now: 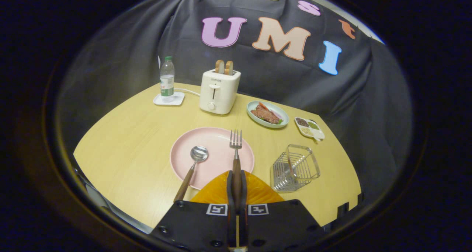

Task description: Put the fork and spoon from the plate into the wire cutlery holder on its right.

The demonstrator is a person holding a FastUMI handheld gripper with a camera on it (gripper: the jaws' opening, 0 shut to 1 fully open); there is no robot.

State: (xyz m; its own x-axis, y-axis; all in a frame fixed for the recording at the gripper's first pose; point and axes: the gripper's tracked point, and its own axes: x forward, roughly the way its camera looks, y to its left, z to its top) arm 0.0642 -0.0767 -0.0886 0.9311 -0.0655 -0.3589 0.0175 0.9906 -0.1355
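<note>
While your gripper (236, 182) pinches the fork (235, 152) by its wooden handle — both fingers pressed on it, tines pointing ahead over the pink plate (214, 141), spoon (193, 165) lying on the plate beside it, wire cutlery holder (295, 167) standing just right of the plate.

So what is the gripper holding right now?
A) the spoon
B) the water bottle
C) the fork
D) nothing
C: both fingers of the gripper are closed on the wooden handle of the fork, whose prongs stick out over the pink plate, while the spoon lies apart beside the fingers with its bowl on the plate.
</note>
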